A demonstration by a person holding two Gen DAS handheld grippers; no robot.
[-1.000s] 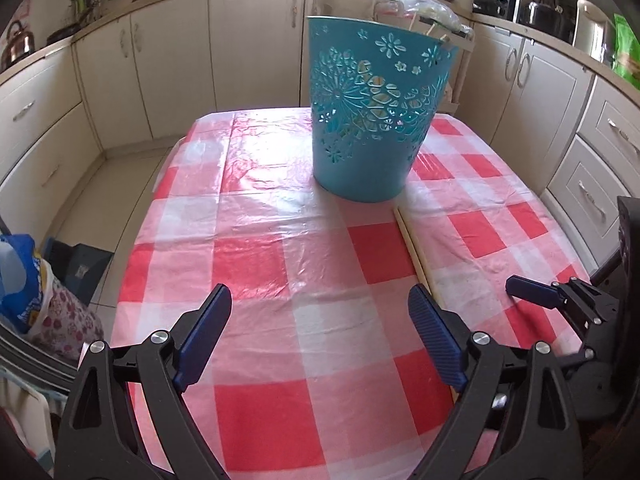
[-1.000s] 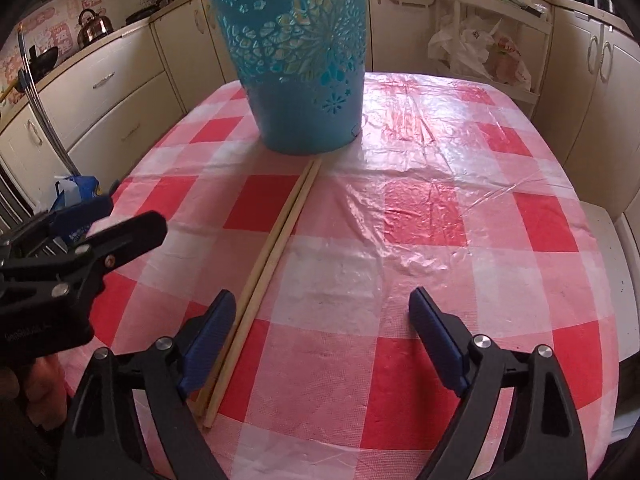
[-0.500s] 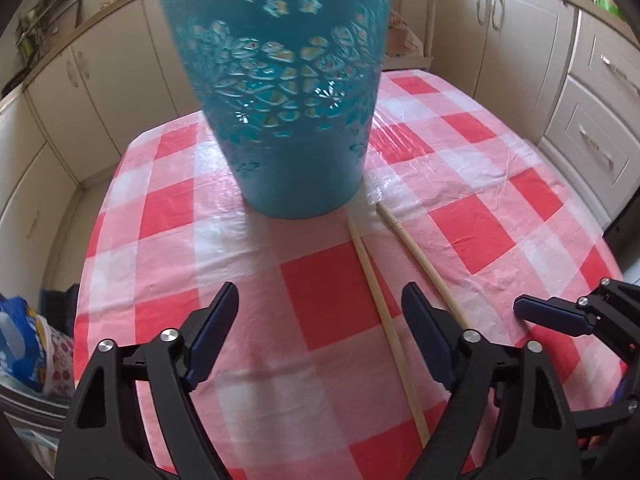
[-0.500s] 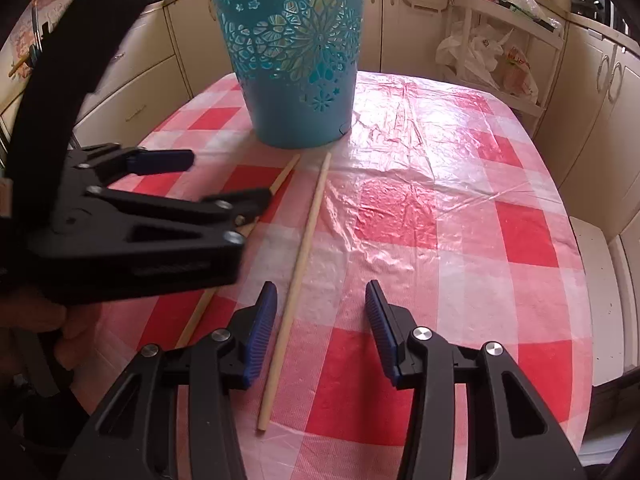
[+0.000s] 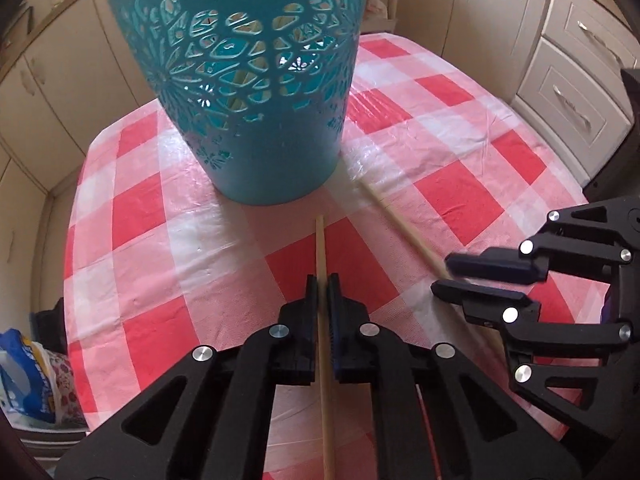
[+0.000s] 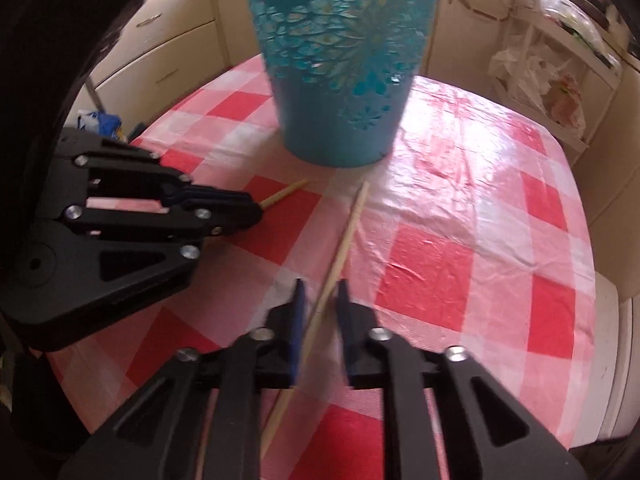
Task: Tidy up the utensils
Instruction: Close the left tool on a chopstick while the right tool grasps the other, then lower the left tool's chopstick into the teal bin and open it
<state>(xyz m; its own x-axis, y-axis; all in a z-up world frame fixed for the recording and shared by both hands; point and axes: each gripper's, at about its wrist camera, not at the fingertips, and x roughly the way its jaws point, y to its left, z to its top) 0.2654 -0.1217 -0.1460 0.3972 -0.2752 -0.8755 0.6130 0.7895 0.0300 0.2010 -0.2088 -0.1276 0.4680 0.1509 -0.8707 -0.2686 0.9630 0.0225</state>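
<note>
Two wooden chopsticks lie on the red-and-white checked tablecloth in front of a teal cut-out basket. My left gripper is shut on one chopstick, which points at the basket's base. My right gripper straddles the other chopstick with its jaws nearly closed and a small gap still showing. In the left wrist view the right gripper sits at the right over that second chopstick. In the right wrist view the left gripper sits at the left with its chopstick's tip sticking out.
The basket stands at the table's middle, just beyond both chopstick tips. Cream kitchen cabinets surround the table. A blue bag sits on the floor at the left. A shelf with plastic bags stands at the back right.
Both grippers moved forward and down toward the basket. The left jaws closed on one chopstick. The right jaws narrowed around the other chopstick.
</note>
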